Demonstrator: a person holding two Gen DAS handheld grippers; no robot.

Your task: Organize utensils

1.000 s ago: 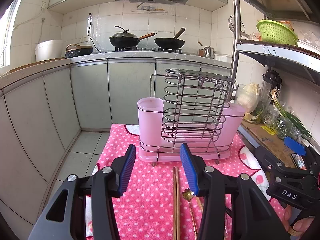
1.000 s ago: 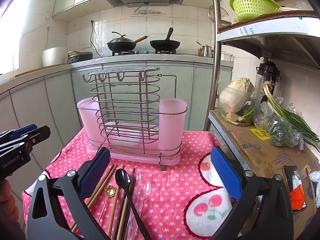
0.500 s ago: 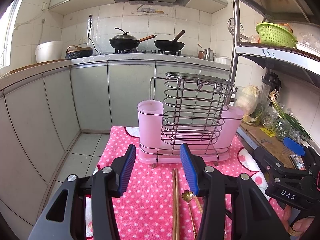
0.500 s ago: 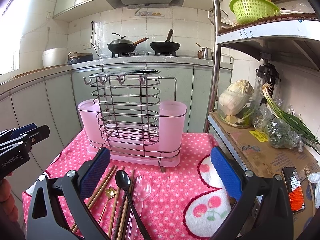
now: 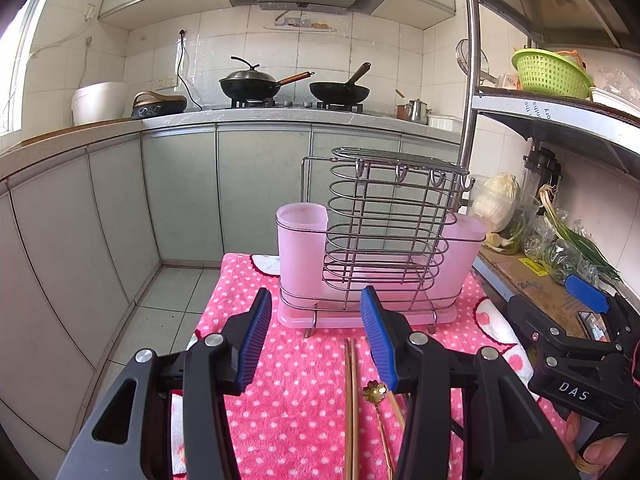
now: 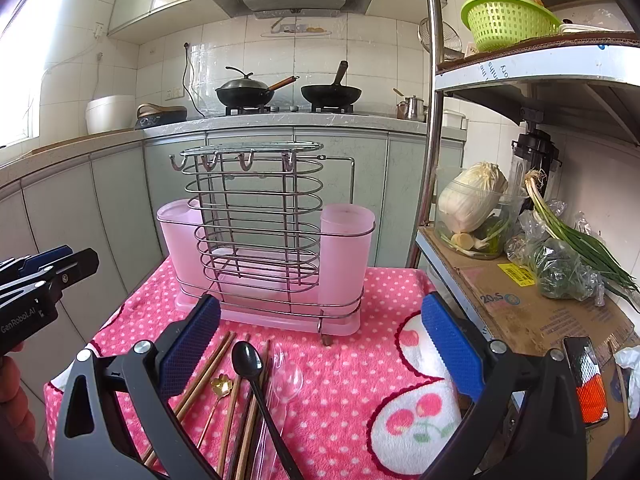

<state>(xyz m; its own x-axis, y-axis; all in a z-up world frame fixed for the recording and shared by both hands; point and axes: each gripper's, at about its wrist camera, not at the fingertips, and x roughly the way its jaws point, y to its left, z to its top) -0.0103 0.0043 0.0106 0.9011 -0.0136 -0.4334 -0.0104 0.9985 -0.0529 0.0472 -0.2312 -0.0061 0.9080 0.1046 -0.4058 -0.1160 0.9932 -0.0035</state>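
A wire utensil rack (image 5: 384,224) with two pink plastic cups (image 5: 300,252) stands at the far end of a pink dotted cloth (image 5: 300,400); it also shows in the right wrist view (image 6: 256,236). Several utensils lie on the cloth in front of it: wooden chopsticks (image 6: 208,372), a black spoon (image 6: 248,360), a clear plastic spoon (image 6: 290,376) and a small gold spoon (image 6: 222,384). My left gripper (image 5: 316,336) is open and empty above the chopsticks (image 5: 351,400). My right gripper (image 6: 320,344) is wide open and empty over the utensils.
A metal shelf on the right holds a cabbage in a clear tub (image 6: 472,204), bagged greens (image 6: 568,264), cardboard (image 6: 532,312) and a green basket (image 6: 508,20). Grey cabinets and a counter with two pans (image 6: 244,94) stand behind. The floor drops off left of the cloth.
Both grippers have drawn back slightly from the rack, which looks a little smaller and farther. Both stay open and empty; the utensils have not moved.
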